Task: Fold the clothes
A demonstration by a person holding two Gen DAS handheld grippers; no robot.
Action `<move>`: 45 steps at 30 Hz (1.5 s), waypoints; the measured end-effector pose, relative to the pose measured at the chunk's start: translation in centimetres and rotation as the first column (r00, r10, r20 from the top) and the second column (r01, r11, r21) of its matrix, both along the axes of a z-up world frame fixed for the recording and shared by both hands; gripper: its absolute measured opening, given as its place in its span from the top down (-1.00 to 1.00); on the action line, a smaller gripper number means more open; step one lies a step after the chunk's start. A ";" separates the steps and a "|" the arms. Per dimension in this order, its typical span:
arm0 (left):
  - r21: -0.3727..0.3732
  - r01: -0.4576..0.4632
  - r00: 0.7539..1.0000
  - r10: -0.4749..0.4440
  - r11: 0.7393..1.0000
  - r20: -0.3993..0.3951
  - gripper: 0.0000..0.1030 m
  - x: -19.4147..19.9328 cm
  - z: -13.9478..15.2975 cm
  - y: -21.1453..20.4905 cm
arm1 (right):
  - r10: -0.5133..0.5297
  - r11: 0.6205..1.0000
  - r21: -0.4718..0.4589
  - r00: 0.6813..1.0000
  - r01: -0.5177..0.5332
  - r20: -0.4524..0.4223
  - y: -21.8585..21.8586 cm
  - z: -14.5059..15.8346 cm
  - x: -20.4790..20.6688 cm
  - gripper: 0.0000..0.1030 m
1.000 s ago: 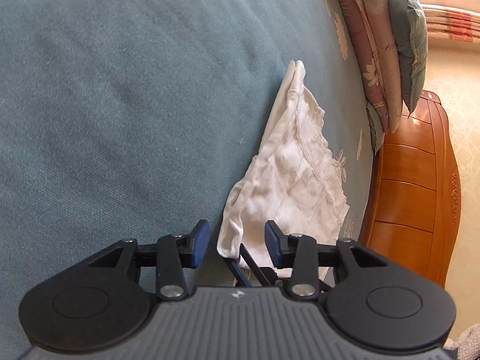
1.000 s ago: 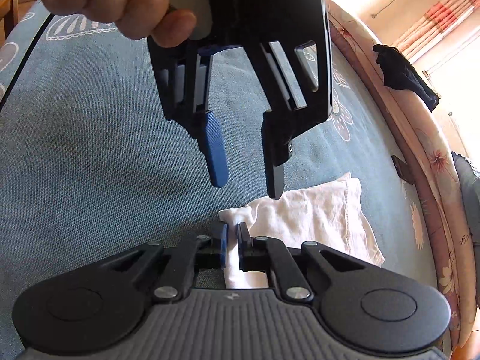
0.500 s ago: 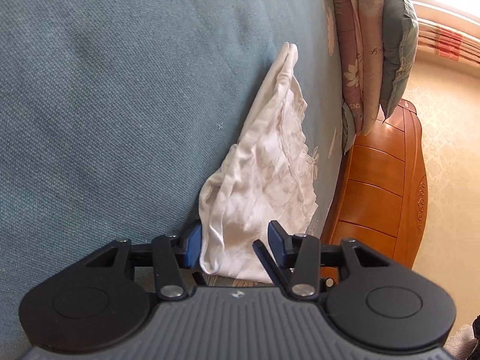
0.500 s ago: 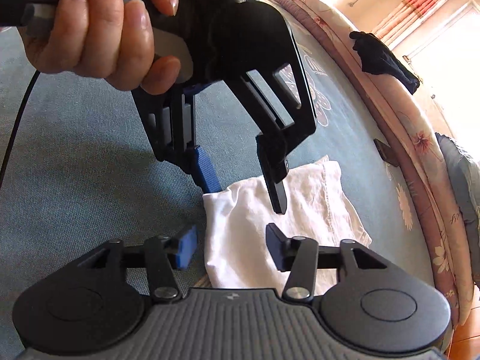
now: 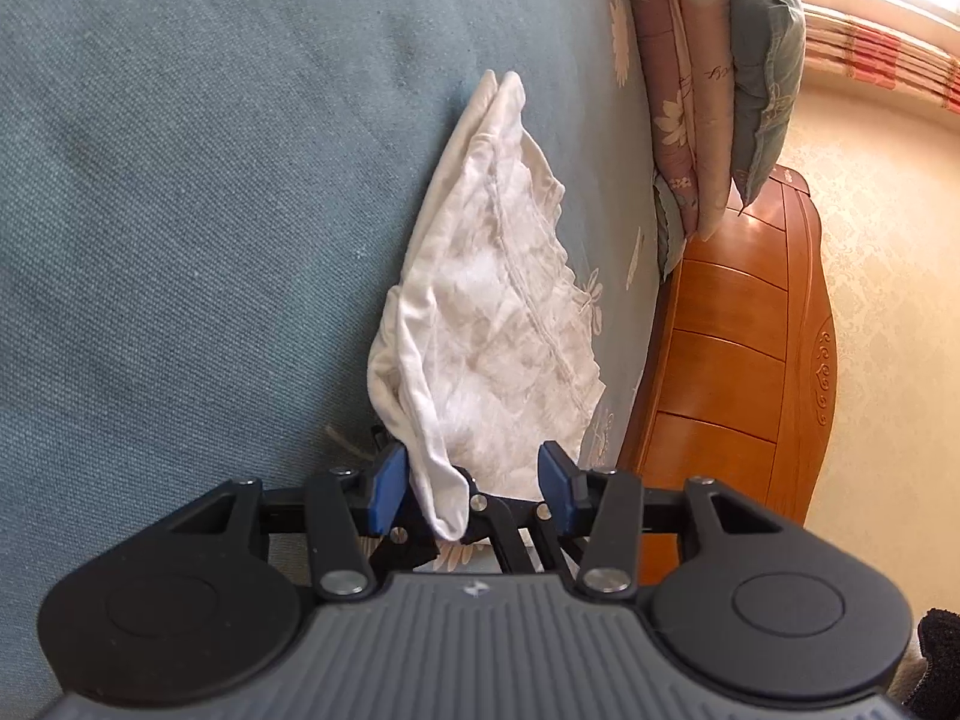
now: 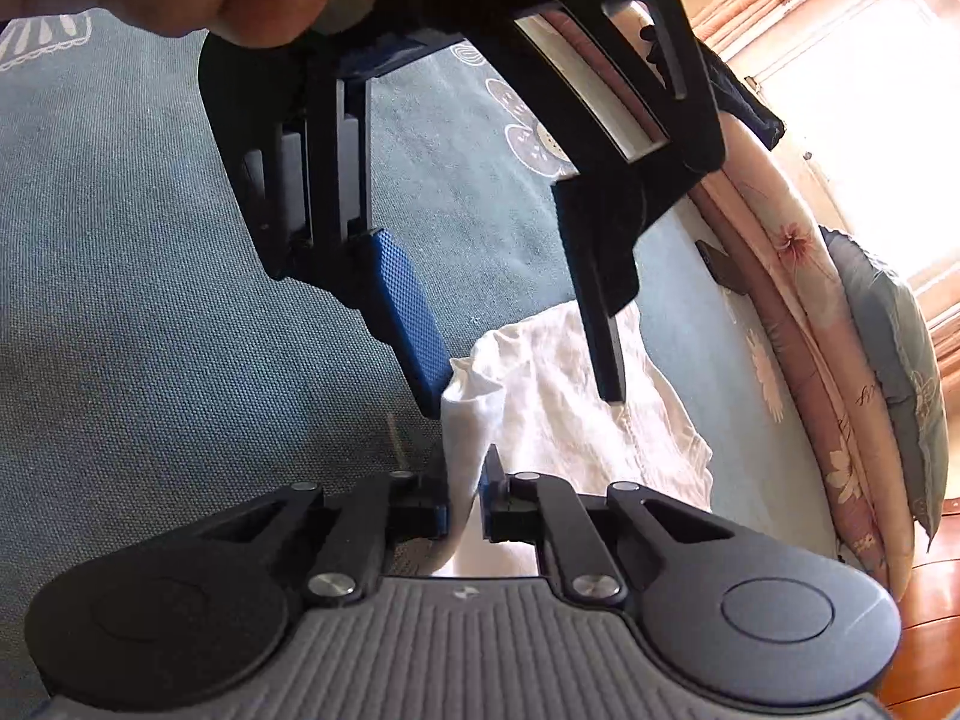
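White garment (image 5: 504, 312) lies bunched on the blue bed (image 5: 180, 210). Right gripper (image 6: 465, 495) pinches its near corner, ready for lifting; left gripper (image 5: 474, 486), fingers spread, straddles the neighbouring edge, likely to take a second hold.

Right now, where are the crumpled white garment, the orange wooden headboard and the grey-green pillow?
crumpled white garment (image 5: 498, 324): left wrist view, middle of its fabric.
orange wooden headboard (image 5: 738, 372): left wrist view, panelled face.
grey-green pillow (image 5: 768, 54): left wrist view, its side.

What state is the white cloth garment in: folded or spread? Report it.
Folded: the white cloth garment lies in doubled layers on the blue bedcover, one corner pinched by the right gripper.
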State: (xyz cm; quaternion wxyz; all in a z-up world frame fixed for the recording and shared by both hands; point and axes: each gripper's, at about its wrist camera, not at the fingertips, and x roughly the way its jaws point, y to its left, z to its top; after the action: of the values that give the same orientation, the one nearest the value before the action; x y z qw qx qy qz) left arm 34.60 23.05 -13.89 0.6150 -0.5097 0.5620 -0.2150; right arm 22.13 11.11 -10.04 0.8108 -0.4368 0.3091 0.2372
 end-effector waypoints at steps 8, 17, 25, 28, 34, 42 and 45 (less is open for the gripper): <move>0.048 -0.034 0.999 0.033 0.998 0.019 0.00 3.5 -1.7 0.2 | -0.022 0.998 0.053 0.999 0.024 -0.042 -0.7 1.6 1.0 0.85; 0.077 0.071 0.991 -0.079 0.995 0.107 0.01 10.3 -2.9 -2.4 | -0.043 0.994 0.093 0.997 0.049 -0.066 -1.0 3.0 0.7 0.85; 0.188 0.163 0.958 -0.201 0.969 0.206 0.50 13.0 -2.0 -3.0 | -0.072 0.989 0.119 0.993 0.083 -0.095 -1.5 3.4 1.0 0.85; 0.222 0.196 0.942 -0.246 0.955 0.227 0.70 12.8 -2.1 -2.5 | -0.080 0.989 0.113 0.992 0.091 -0.102 -1.4 3.4 1.3 0.85; 0.261 0.231 0.927 -0.293 0.937 0.234 0.82 12.6 -1.6 -2.2 | -0.114 0.988 0.085 0.985 0.126 -0.131 -0.9 2.9 2.0 0.85; 0.391 0.222 0.946 -0.295 0.893 0.137 0.83 12.2 1.0 -3.8 | -0.178 0.964 0.163 0.964 0.211 -0.197 -1.7 3.3 2.7 0.87; 0.449 0.197 0.953 -0.278 0.871 0.119 0.83 11.6 2.7 -4.7 | -0.179 0.949 0.216 0.957 0.229 -0.230 -2.8 4.3 2.7 0.90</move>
State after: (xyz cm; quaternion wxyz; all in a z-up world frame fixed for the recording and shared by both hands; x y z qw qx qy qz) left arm 46.17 18.35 -11.16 0.7296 -0.2657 0.5962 -0.2043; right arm 24.85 8.27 -5.78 0.8412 -0.2736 0.4048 0.2317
